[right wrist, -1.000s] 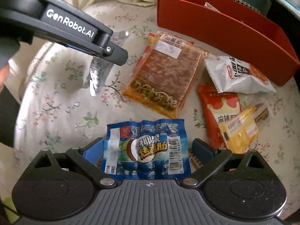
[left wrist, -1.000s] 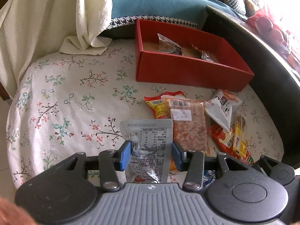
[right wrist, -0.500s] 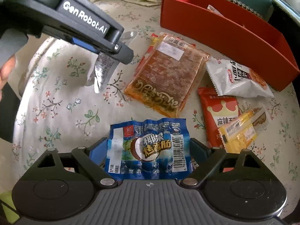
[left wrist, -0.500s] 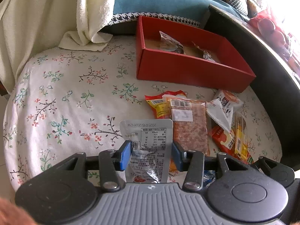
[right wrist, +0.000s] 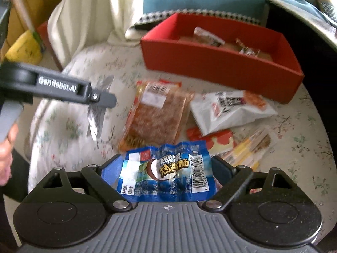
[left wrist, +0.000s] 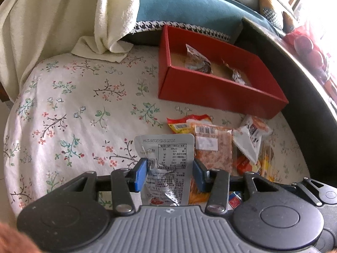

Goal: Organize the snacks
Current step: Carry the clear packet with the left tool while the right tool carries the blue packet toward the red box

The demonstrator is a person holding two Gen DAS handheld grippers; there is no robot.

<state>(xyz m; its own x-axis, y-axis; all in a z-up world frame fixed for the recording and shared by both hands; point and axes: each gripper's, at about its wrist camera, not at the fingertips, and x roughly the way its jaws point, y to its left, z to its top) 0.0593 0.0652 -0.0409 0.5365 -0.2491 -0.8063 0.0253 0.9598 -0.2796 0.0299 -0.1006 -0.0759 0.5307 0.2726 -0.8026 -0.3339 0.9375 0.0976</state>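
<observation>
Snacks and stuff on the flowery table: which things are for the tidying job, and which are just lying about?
For the job:
silver packet in left tongs
blue sausage packet in right tongs
red box
white chip bag
brown jerky pack

Just lying about:
cream blanket
teal cushion

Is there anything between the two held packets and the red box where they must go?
Nothing visible. The silver packet and blue packet are held above the table; loose snacks lie low, and the red box is open.
</observation>
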